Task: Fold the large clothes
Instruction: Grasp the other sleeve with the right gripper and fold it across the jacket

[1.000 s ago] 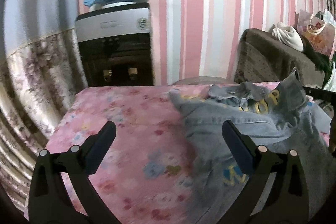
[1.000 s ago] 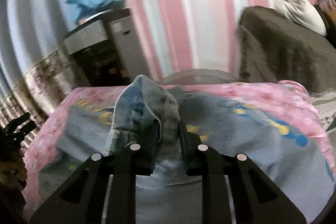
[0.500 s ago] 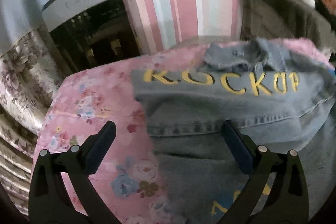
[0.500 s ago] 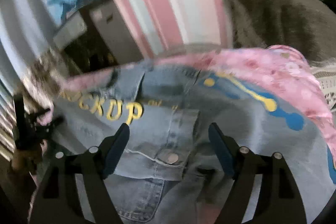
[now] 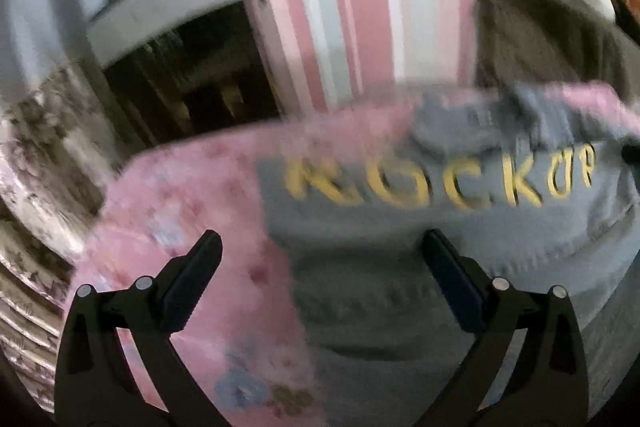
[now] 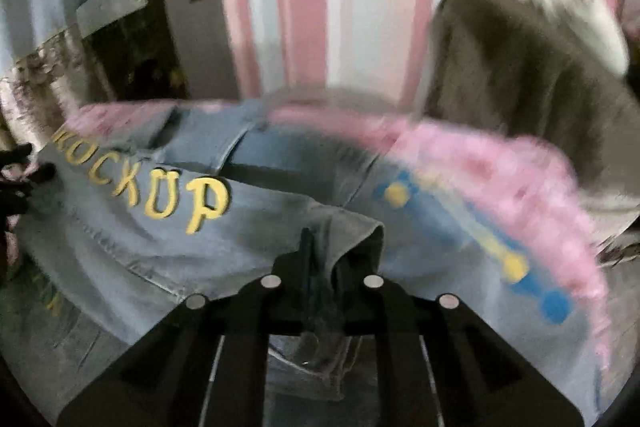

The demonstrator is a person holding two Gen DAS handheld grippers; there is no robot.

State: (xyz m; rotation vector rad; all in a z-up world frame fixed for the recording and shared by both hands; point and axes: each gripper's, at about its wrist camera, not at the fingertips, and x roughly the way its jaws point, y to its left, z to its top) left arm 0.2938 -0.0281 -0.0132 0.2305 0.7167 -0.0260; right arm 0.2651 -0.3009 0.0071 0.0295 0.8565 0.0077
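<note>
Denim jacket (image 6: 132, 259) lies spread, back up w/ yellow lettering, over the pink floral surface (image 5: 184, 195). Prob. heavy, stiff-ish cloth w/ thick seams; should hold a crease but drag, so take hems/corners, not mid-panel. Right tool (image 6: 320, 267) is closed tight on a raised fold of denim at 6 o'clock. Left tool (image 5: 320, 259) gapes wide, nothing in it, jacket's left edge between its fingers. Open room at 9 o'clock; covered furniture (image 6: 520, 67) crowds 2 o'clock.
</note>
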